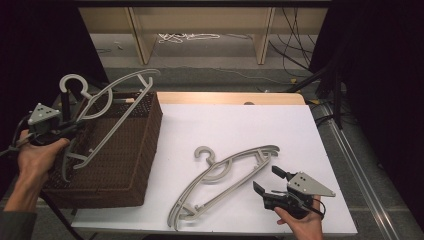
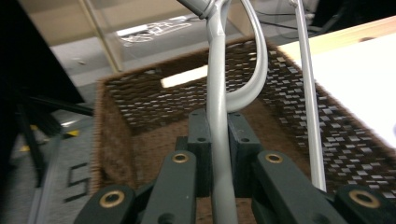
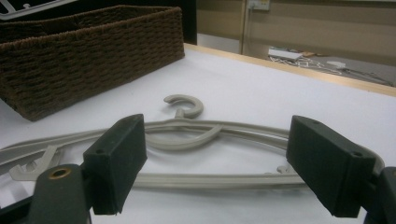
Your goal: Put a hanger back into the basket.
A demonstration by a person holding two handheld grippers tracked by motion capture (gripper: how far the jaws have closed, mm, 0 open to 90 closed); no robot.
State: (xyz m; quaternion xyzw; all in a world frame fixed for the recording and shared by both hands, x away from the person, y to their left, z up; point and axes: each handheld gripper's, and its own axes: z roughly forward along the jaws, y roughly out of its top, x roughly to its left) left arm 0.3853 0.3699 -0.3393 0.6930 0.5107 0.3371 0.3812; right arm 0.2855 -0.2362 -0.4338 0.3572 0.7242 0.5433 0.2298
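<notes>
Left gripper [image 1: 64,131] pinches one grey plastic hanger [image 1: 107,107] above the brown woven basket [image 1: 131,165] | right gripper [image 1: 272,182] spread beside second grey plastic hanger [image 1: 225,177], flat on white table [image 1: 280,130] right of basket | likely light, stiff, slick; grip a thin bar.

Dark brown woven basket [image 1: 135,150], grey hangers [image 1: 225,175] (both plastic-looking), white table [image 1: 240,125], black jaws

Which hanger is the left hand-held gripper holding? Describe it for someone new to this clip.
Find the brown woven basket at the table's left. The held hanger is raised over it, clamped in the left hand-held gripper; the other hanger lies flat on the white tabletop.
</notes>
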